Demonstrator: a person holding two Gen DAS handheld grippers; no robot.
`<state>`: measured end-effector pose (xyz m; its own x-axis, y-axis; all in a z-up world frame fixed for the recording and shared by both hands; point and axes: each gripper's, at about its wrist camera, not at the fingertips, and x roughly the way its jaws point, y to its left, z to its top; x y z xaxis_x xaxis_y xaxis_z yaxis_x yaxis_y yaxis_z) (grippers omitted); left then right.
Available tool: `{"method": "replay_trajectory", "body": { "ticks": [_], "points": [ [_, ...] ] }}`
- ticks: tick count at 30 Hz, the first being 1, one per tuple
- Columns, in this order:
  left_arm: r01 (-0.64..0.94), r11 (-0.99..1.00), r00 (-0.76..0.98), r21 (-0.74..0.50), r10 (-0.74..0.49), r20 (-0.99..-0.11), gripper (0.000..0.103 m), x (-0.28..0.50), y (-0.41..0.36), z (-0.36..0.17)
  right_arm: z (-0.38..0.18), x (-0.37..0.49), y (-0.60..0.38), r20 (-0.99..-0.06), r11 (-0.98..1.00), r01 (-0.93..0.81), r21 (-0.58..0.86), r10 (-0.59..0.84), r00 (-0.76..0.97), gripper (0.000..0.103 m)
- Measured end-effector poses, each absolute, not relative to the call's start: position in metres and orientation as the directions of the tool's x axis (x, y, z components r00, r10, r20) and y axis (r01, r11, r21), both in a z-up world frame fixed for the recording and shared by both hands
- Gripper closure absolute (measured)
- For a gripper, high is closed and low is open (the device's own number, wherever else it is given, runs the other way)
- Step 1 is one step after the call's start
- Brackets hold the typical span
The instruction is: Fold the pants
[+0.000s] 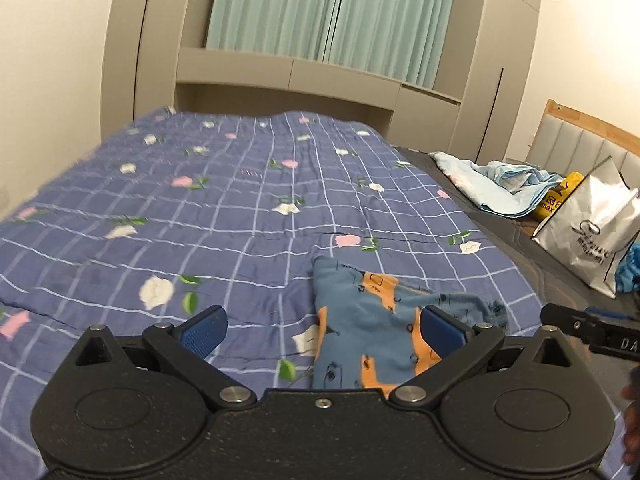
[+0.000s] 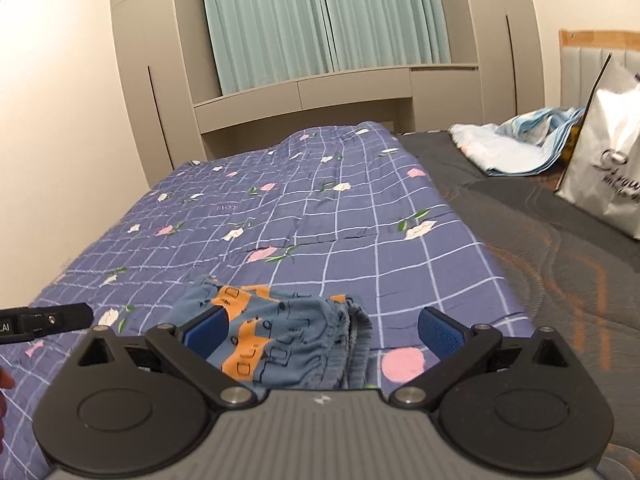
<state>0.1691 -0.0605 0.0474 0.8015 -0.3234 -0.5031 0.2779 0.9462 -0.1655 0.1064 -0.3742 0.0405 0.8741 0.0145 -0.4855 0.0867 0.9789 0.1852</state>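
Note:
Small blue pants with orange patches (image 1: pixel 372 320) lie bunched on the purple checked floral quilt (image 1: pixel 224 200) near the bed's front edge. My left gripper (image 1: pixel 322 326) is open above them, its right pad over the pants and its left pad over bare quilt. In the right wrist view the pants (image 2: pixel 280 332) show their gathered waistband at the right. My right gripper (image 2: pixel 324 330) is open over them, its left pad over the fabric. Neither gripper holds anything. Each gripper's tip shows at the edge of the other's view.
A grey mattress (image 2: pixel 540 240) lies bare right of the quilt. A light blue crumpled cloth (image 1: pixel 504 188) and a white shopping bag (image 1: pixel 588 232) sit at the right by the headboard. Beige cabinets and green curtains (image 1: pixel 320 12) stand behind the bed.

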Motion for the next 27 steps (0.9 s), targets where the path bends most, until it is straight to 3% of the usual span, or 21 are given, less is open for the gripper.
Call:
{"method": "replay_trajectory", "body": {
  "ticks": [15, 27],
  "points": [
    [0.250, 0.960, 0.828, -0.124, -0.278, -0.488, 0.001, 0.068, -0.024, 0.011, 0.018, 0.003, -0.327, -0.486, 0.992, 0.112, 0.055, -0.071, 0.871, 0.000],
    [0.260, 0.962, 0.841, -0.084, -0.268, -0.470, 0.001, 0.039, -0.021, 0.000, 0.011, -0.027, -0.311, -0.480, 0.991, 0.131, 0.033, -0.100, 0.872, 0.000]
  ]
}}
